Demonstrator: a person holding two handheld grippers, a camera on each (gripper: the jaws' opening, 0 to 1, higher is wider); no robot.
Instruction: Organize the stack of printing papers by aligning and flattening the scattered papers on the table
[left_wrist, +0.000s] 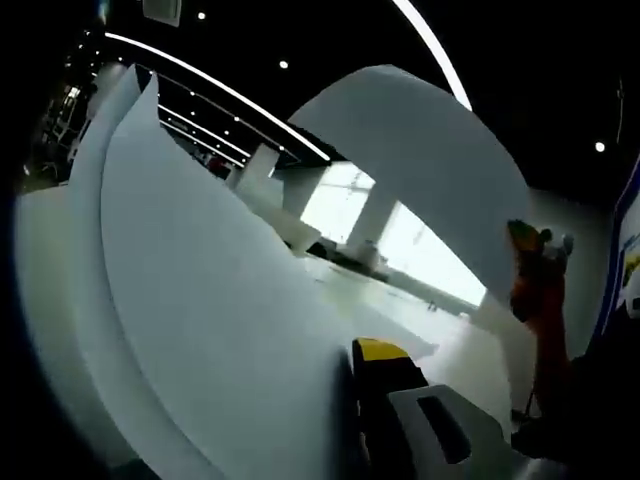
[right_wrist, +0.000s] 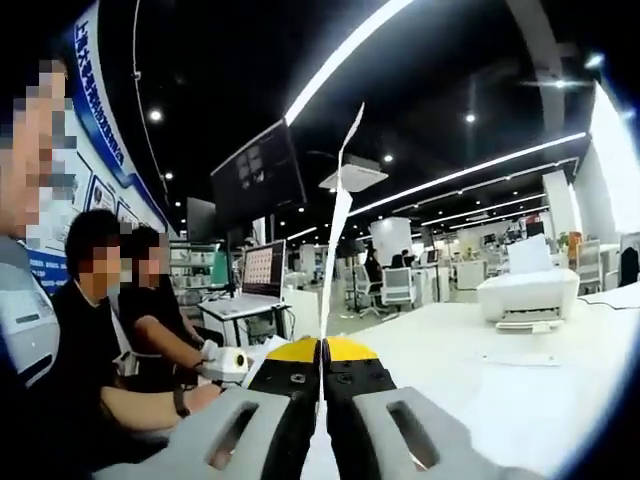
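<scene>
Two grippers: right gripper (right_wrist: 322, 352) pinching thin white printing papers (right_wrist: 336, 235) edge-on, long axis rising straight ahead; left gripper (left_wrist: 370, 400) beside curling white sheets (left_wrist: 210, 300), grip undeterminable.

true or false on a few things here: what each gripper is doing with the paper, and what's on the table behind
1. The right gripper is shut on paper held edge-on. True.
2. That paper lies flat on the table. False: it stands up from the jaws.
3. A white printer sits on the table. True.
4. The left gripper shows sheets lying flat. False: they curve upward beside its jaw.
5. People sit at the left. True.
</scene>
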